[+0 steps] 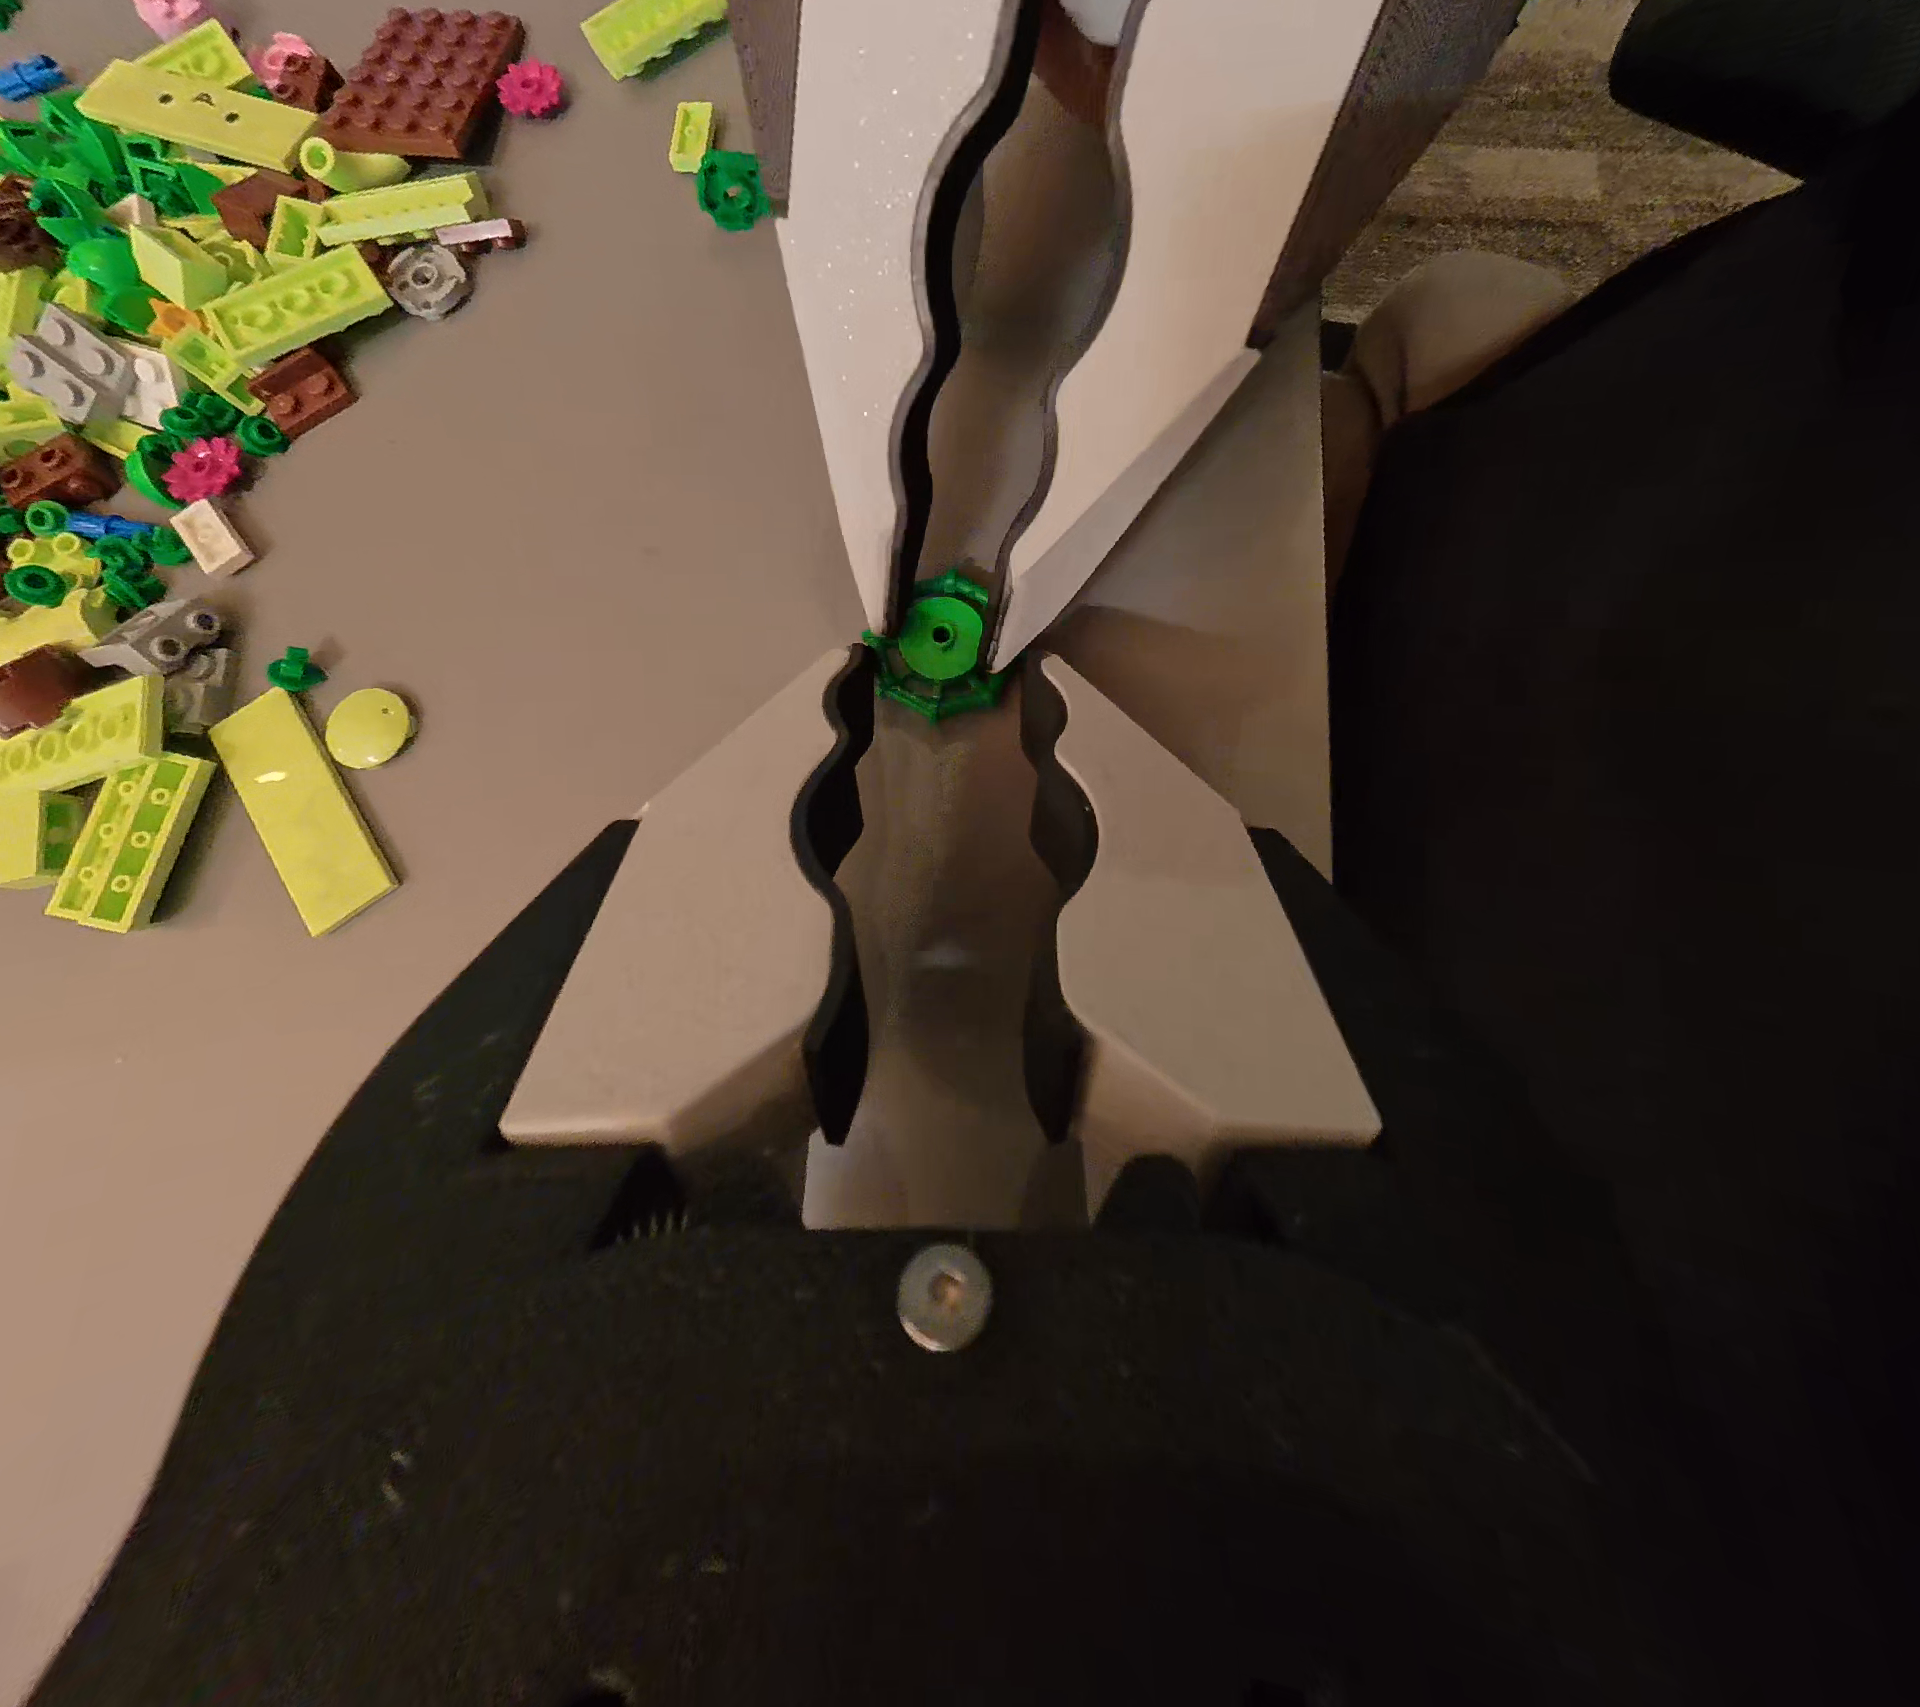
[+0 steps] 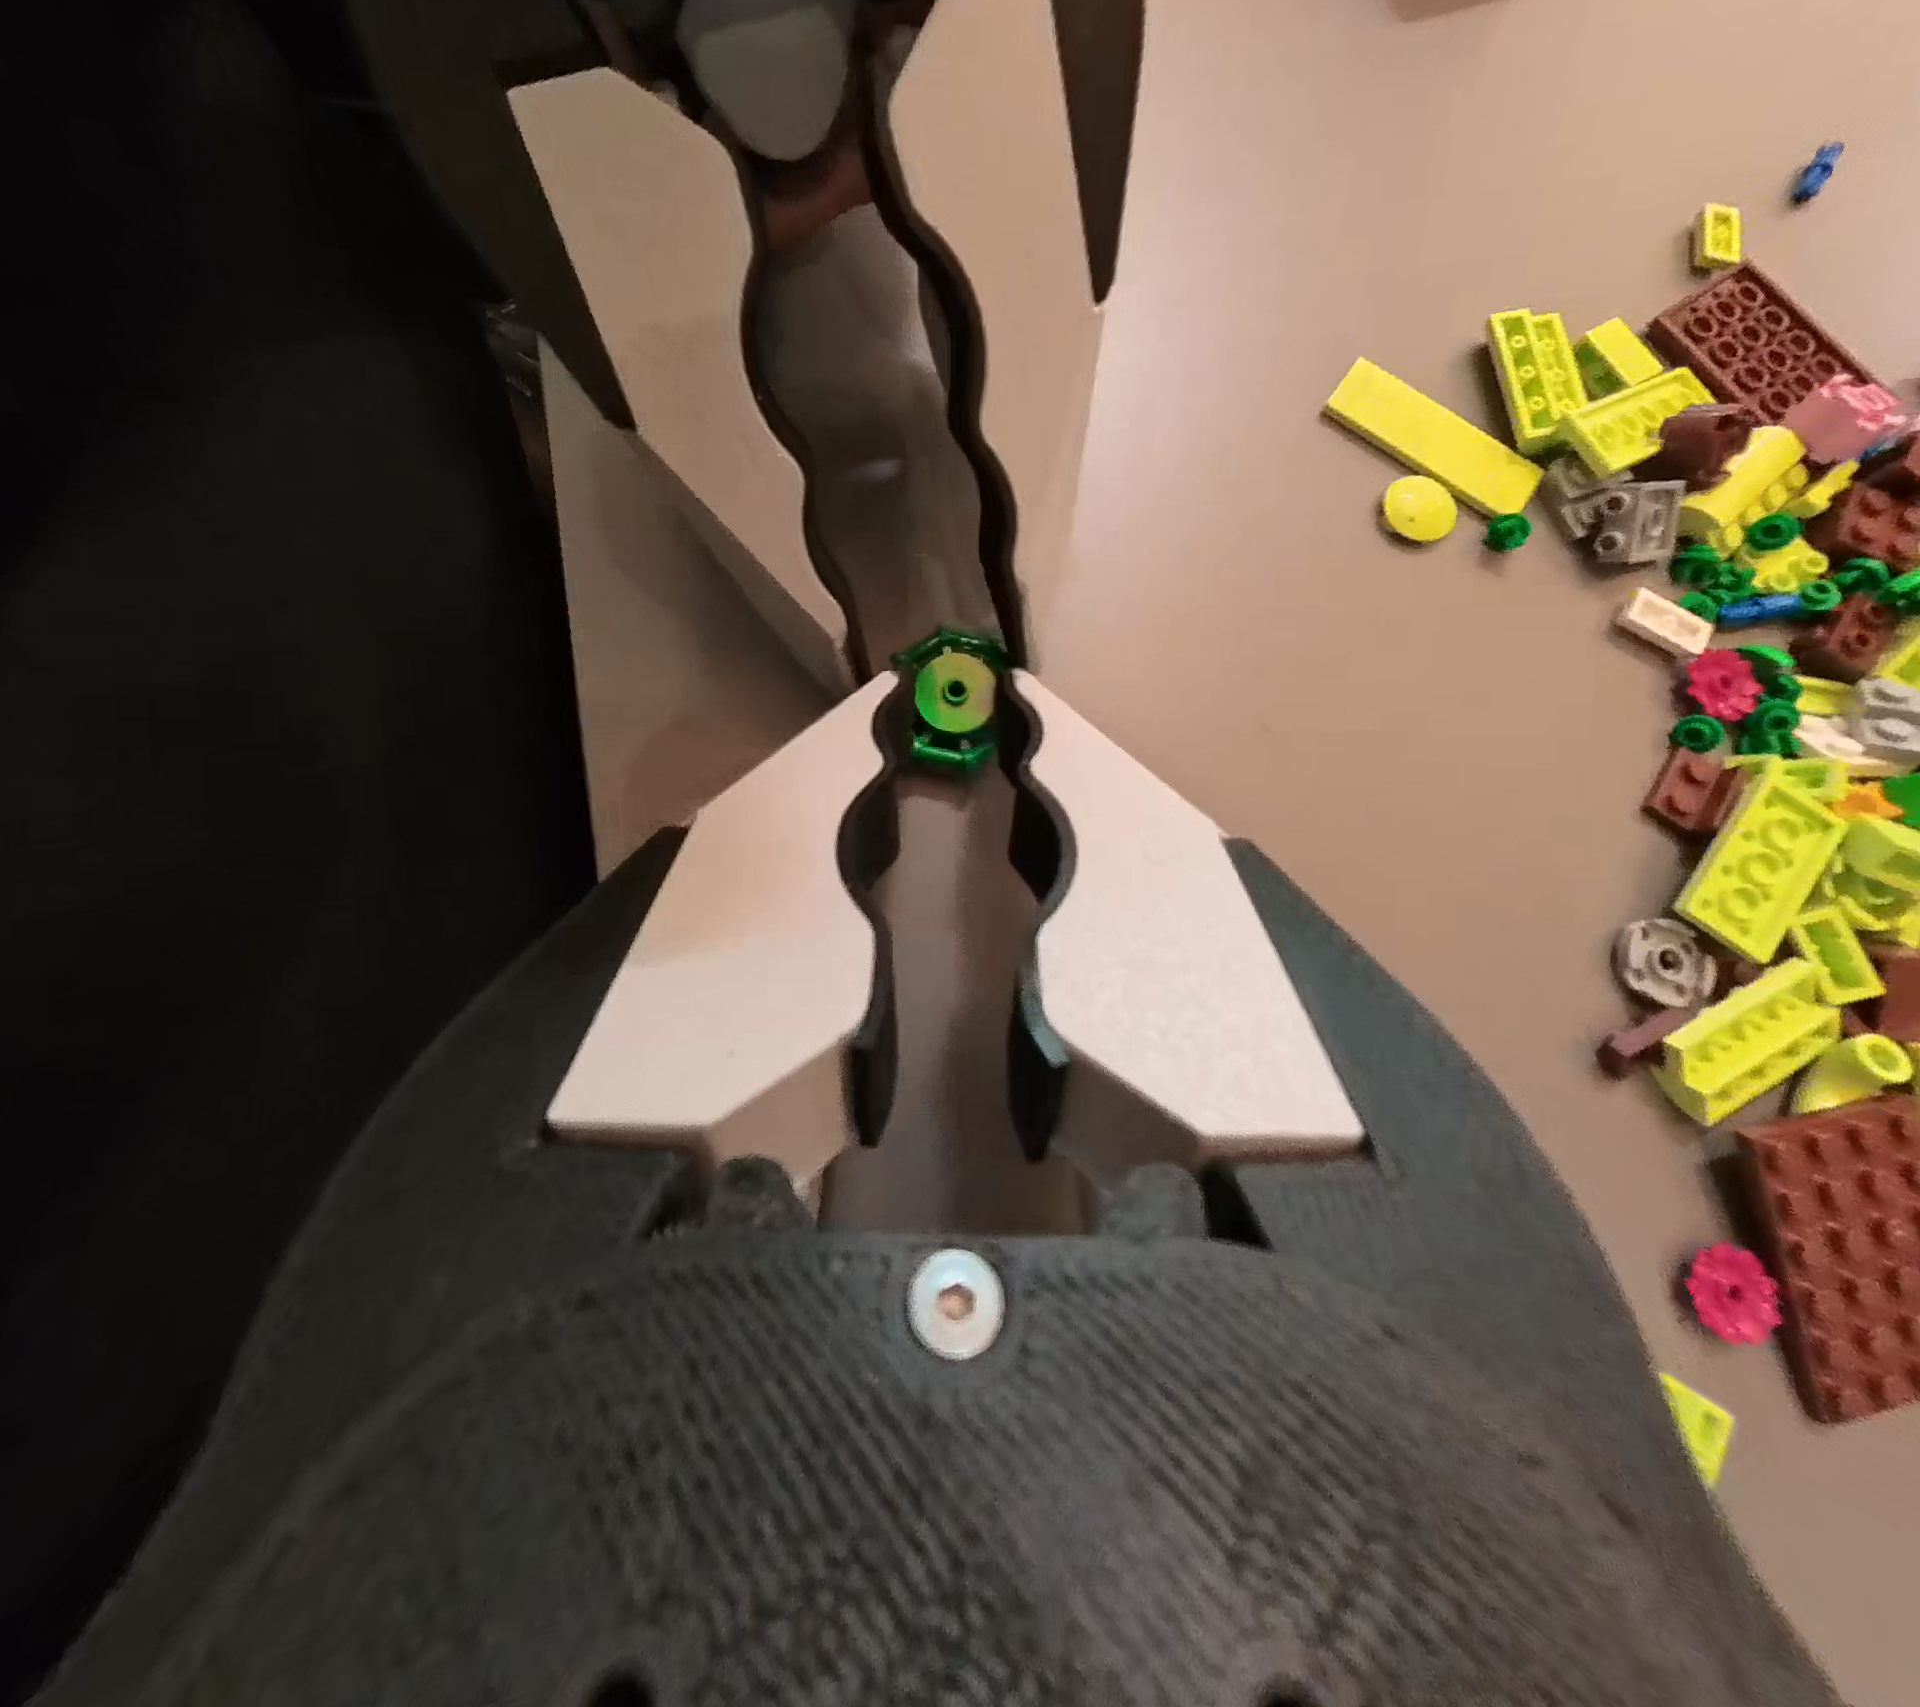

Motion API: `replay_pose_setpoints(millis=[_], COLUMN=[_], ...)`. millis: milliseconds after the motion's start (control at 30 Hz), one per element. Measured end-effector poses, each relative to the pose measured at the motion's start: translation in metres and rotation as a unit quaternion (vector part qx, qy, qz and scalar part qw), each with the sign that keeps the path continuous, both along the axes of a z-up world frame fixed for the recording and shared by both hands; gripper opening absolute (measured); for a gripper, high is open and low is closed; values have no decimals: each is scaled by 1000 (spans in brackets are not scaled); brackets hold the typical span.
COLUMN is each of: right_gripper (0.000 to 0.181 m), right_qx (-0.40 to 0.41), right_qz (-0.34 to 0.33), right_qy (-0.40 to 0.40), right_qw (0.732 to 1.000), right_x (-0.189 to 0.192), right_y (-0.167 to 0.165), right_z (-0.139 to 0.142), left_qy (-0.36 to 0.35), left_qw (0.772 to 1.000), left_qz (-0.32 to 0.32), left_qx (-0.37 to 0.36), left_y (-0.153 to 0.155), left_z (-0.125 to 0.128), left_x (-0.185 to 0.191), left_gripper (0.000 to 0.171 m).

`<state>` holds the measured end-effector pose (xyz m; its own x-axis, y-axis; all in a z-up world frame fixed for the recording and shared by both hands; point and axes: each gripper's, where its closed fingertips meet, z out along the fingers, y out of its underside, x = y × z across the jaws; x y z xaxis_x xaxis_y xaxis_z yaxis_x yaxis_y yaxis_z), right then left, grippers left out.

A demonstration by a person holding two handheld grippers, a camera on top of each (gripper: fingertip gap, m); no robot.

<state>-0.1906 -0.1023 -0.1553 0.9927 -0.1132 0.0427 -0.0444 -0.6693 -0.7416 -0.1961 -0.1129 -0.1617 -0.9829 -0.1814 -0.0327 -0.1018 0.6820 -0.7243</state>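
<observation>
Fingers (image 1: 868,826) of both grippers are meeting tip to tip mid-frame, each pair pinching the tiny green round stud-and-leaf piece (image 1: 938,645), seemingly light, rigid and slippery, best gripped by its rim, above the counter (image 1: 582,618) beside the scattered bricks (image 1: 208,286).

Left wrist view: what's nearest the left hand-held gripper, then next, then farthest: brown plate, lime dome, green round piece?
1. green round piece, between the left hand-held gripper tips.
2. lime dome, to the left.
3. brown plate, far upper left.
</observation>
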Motion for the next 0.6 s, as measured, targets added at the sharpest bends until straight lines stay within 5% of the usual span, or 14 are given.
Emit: replay_pose_setpoints(millis=[600], right_gripper=[12], right_qx=[-50], right_qz=[-101], right_qy=[66], right_qw=[991], right_x=[-1], right_y=[-1], right_z=[-3], left_qy=[-12], left_qw=[1000], left_qz=[4], left_qx=[4], left_y=[0], left_z=[-1], left_x=[0], left_gripper=[26])
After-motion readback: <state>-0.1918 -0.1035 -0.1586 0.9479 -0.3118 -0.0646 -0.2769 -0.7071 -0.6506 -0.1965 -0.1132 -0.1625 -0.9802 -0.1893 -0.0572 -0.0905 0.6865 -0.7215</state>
